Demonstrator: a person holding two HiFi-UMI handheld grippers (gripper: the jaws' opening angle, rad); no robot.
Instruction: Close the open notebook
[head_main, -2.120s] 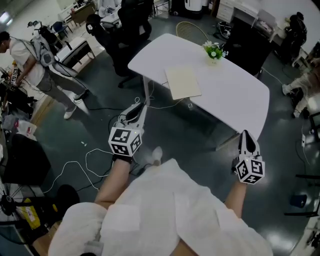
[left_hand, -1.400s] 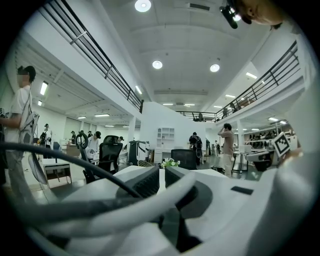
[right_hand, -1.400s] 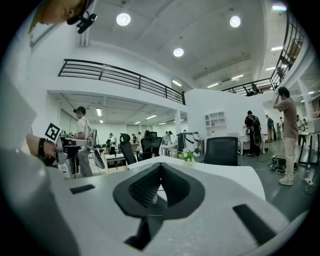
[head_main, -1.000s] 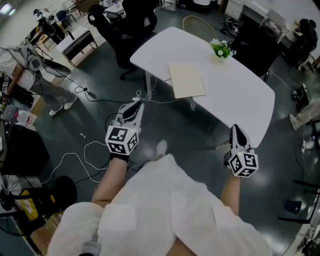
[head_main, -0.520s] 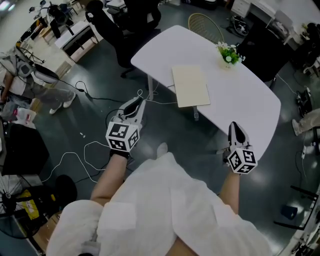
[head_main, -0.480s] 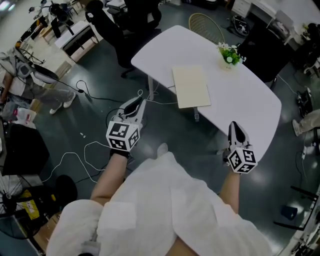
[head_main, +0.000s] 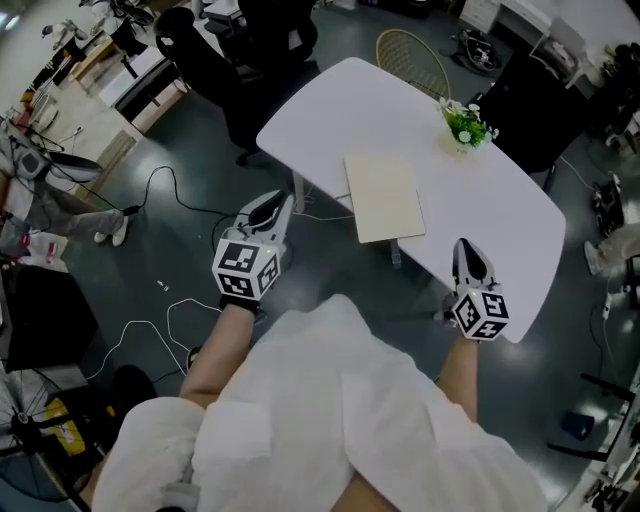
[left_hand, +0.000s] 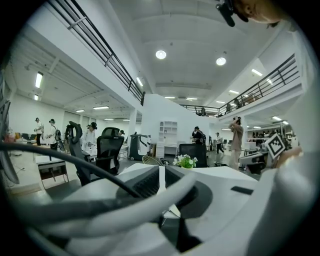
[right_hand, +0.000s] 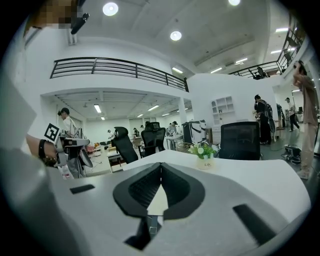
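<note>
One cream notebook (head_main: 385, 198) lies flat on white table (head_main: 490, 215).

The notebook (head_main: 384, 198) is plain cream, the table (head_main: 330, 100) white, the plant (head_main: 466, 125) green with white flowers.

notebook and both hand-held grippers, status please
Left hand-held gripper shut, empty; right hand-held gripper shut, empty. Notebook flat on table, untouched. Flower pot stands apart, no obstacle.

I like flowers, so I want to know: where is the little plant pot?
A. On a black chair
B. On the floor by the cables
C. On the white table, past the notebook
C: the plant pot stands on the white table, on the far side of the notebook.
</note>
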